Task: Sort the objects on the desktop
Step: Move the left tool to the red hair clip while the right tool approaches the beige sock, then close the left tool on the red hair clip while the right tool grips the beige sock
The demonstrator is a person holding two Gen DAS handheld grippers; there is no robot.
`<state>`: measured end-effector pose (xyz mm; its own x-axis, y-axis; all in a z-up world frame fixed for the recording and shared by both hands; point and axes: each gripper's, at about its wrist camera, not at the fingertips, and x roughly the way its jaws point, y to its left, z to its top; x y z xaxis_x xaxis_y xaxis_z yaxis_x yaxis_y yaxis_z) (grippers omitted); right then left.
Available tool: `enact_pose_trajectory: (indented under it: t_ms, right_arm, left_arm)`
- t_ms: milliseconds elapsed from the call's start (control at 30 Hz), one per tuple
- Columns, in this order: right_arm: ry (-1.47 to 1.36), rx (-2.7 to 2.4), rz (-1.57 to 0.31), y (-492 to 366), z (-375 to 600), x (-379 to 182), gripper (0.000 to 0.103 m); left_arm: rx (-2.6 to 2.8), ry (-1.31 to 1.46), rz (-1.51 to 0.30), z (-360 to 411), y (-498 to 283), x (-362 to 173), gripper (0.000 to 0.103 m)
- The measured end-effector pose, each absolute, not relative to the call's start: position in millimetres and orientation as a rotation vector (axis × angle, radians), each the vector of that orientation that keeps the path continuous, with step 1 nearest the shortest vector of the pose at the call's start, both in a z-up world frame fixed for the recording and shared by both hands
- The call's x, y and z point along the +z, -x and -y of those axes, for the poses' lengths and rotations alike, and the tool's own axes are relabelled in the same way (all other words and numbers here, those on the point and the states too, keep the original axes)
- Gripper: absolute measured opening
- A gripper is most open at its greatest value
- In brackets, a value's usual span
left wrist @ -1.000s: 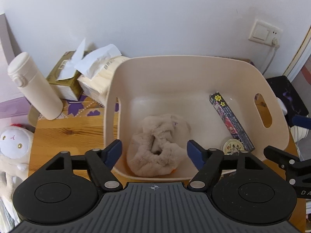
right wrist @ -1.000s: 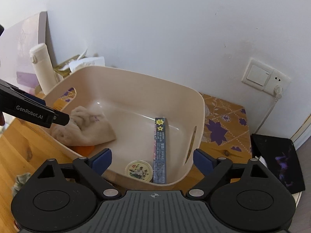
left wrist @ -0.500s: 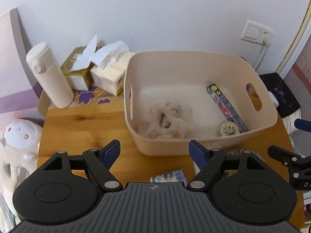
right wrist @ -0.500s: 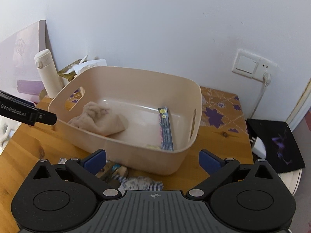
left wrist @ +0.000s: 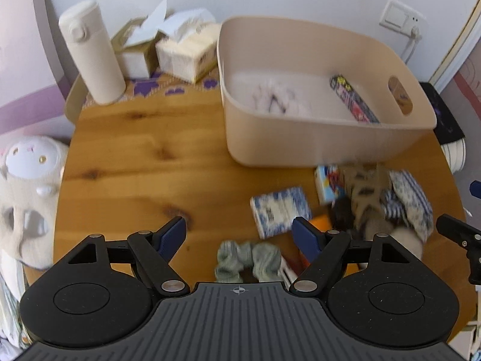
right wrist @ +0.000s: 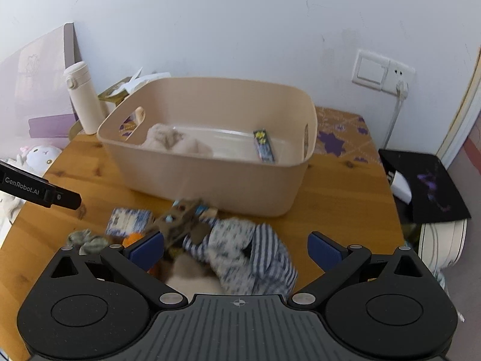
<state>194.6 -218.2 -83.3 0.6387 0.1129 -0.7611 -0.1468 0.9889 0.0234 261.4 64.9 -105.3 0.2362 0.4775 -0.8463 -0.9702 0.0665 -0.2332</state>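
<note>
Two grippers hang over the clutter in front of the beige bin (right wrist: pixel 210 186), and both stand wide apart with nothing between the pads. The left gripper (left wrist: pixel 239 234) has its blue fingers (left wrist: pixel 171 234) spread over bare wood, and the grey-green scrunchie (left wrist: pixel 248 260) lies just short of the fingertips, close in below the gap and slightly toward the right finger, its long axis running across from finger to finger. The blue-and-white packet (left wrist: pixel 279 212) lies just beyond that right finger. The right gripper (right wrist: pixel 236 245) hangs wide open directly above the blue striped cloth (right wrist: pixel 258 255), which sits in the gap nearer the left finger than the right and is bunched so that no clear long axis shows; a brown patterned piece (right wrist: pixel 180 219) lies at the left fingertip, touching or overlapping the cloth. The bin sits beyond both sets of fingertips, already holding a beige fluffy item (right wrist: pixel 173 143) and a long dark printed box (right wrist: pixel 264 149). By my reading the right hand is better placed, since the cloth is already between its fingers, while the left would have to draw back toward the scrunchie first.
</note>
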Motion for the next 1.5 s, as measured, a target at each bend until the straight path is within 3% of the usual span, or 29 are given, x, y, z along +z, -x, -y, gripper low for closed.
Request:
enact_pose_trajectory:
  t_ms: [700, 1433, 1500]
  right_arm:
    - [-0.017, 0.211, -1.028, -129.7, 205.7, -123.8, 0.103]
    - [-0.049, 0.347, -1.174, -153.2, 169.2, -167.6, 0.099]
    - [-0.052, 0.352, -1.179, -155.1, 169.2, -169.8, 0.097]
  left_arm:
    - [1.310, 1.366, -0.462, -10.0, -287.4, -147.2, 0.079]
    - [1.433, 1.531, -0.306, -24.1, -306.6, -185.0, 0.079]
    - [1.419, 1.557, -0.288, -24.4, -306.0, -189.3, 0.074]
